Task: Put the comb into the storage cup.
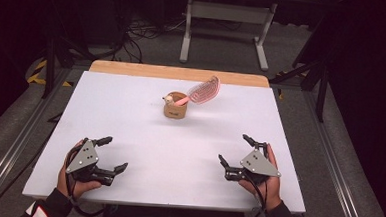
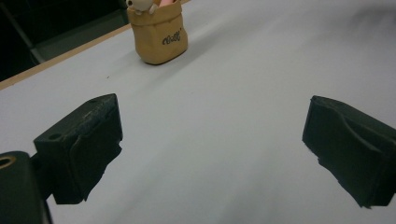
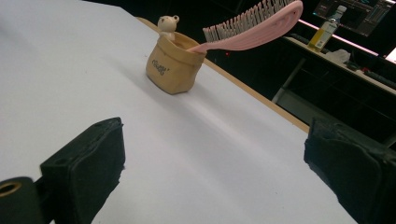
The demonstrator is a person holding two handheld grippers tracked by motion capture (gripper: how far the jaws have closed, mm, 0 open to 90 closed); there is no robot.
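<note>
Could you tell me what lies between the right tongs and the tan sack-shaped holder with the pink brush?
Nothing: bare white table in the right gripper view.

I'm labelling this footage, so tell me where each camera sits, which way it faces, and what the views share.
High view: above the person's side, looking forward and down at the white table; both hands, left tool and right tool show.
Left gripper view: rides the left tool, facing the tan pot; its own open jaws show.
Right gripper view: rides the right tool, facing the pot and pink brush; its open jaws show.
Shared: the pot appears in all three.
</note>
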